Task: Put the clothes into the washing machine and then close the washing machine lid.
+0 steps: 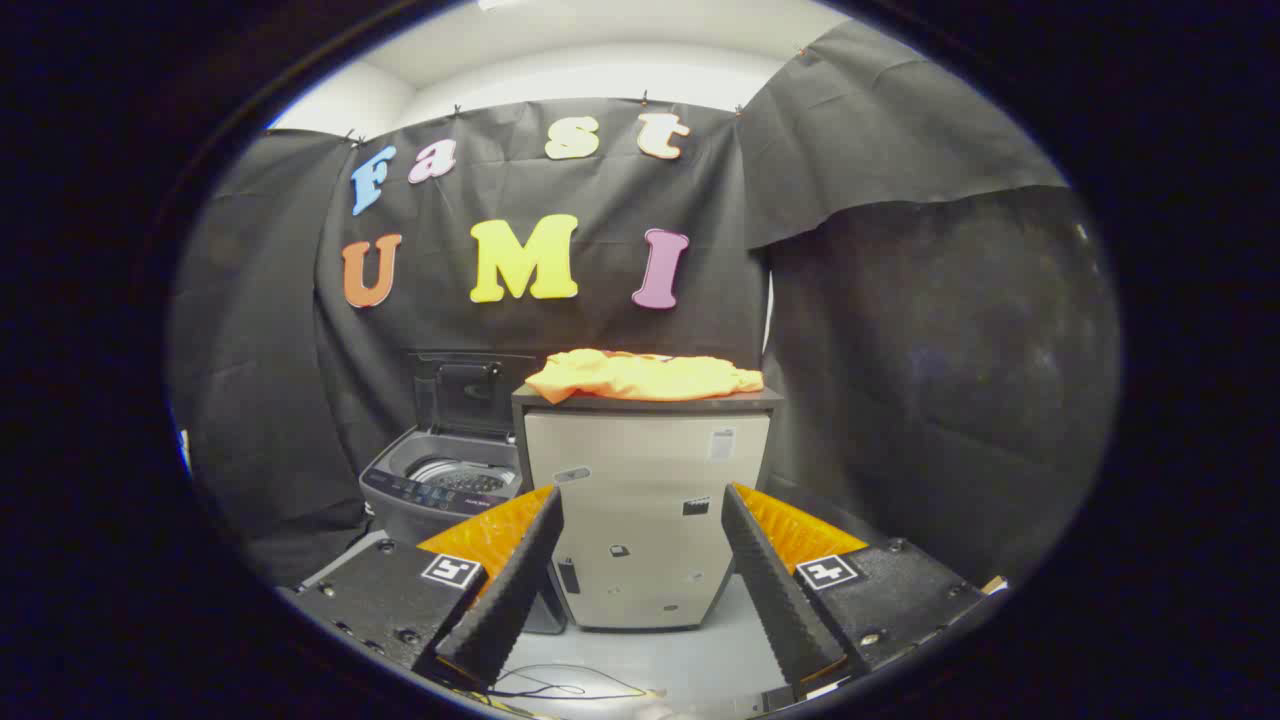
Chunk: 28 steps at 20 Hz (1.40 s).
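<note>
The clothes (645,376), a crumpled orange garment, lie heaped on the dark top of a pale cabinet (645,520) that stands well beyond the claw, straight ahead between the lines of its two fingers; nothing touches the garment, and it spreads across most of the cabinet top, with one edge drooping slightly over the front lip; the gripper (640,515) is held wide apart and empty, its two fingers (520,580) framing the cabinet's front face with plain air between them; beside the cabinet, off to the claw's left and set lower, sits the washing machine (440,490), its drum opening visible and seemingly empty, though the inside is too small to read well; the washing machine lid (470,395) stands raised upright behind the opening, against the black cloth wall; a thin cable (560,688) trails on the pale floor (640,655) just under the fingers; judging by this, the task has hardly begun: the garment is not yet grasped, nothing has gone into the drum, and the lid is not yet shut; what remains is the reach to the cabinet top, the pinch, the carry across to the left and down into the drum, the release, and the lowering of the lid.
</note>
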Each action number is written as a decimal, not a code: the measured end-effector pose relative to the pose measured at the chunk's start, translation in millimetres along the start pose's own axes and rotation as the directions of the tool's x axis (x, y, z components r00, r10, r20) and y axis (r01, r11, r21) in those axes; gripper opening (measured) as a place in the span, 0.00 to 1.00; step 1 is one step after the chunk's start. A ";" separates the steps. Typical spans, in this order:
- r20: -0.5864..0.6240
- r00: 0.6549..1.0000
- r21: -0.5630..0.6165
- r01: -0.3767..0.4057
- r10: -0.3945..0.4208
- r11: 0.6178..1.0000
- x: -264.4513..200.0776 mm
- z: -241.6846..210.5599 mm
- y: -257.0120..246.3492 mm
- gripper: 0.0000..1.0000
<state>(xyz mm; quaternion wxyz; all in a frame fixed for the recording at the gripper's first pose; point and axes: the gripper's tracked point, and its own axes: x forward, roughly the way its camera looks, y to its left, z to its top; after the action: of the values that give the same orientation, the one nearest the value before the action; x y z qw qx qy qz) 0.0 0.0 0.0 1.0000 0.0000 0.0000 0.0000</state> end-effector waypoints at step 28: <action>-0.005 0.998 0.049 0.061 -0.060 0.997 43.1 84.0 8.8 1.00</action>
<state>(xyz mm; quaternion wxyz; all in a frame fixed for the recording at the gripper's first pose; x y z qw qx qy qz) 43.1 8.8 84.0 0.9992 0.0244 0.0018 -0.0303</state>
